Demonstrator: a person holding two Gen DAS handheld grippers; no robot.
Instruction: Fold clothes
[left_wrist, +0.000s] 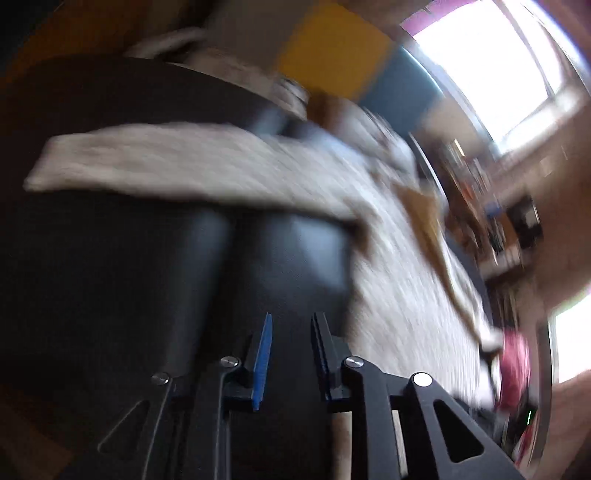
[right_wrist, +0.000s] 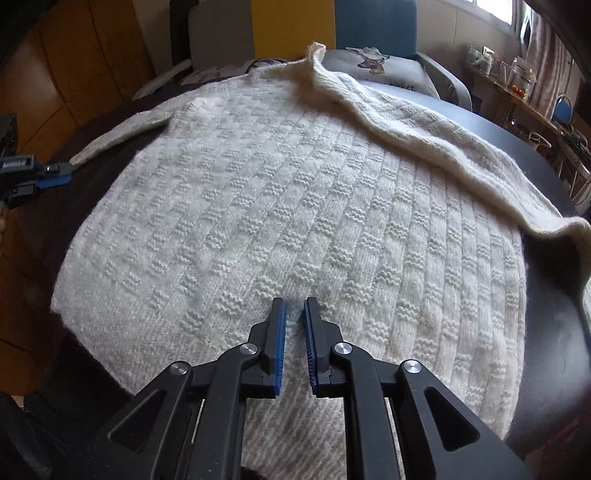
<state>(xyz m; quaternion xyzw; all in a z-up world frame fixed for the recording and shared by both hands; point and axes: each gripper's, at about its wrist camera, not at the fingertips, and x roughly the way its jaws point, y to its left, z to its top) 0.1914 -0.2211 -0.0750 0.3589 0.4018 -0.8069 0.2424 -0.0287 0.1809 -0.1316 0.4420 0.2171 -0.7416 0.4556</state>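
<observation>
Sweater (right_wrist: 280, 206), cream knit, lay spread across the dark table (right_wrist: 546, 369), one sleeve (right_wrist: 406, 122) folded in at upper right. The right gripper (right_wrist: 294, 314) hovered slightly parted over the hem; the left gripper (left_wrist: 291, 332) stood spread, empty. Matching folds should keep edges square.

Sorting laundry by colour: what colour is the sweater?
Cream-white sweater, basket-weave knit; clearest in the right wrist view.
</observation>
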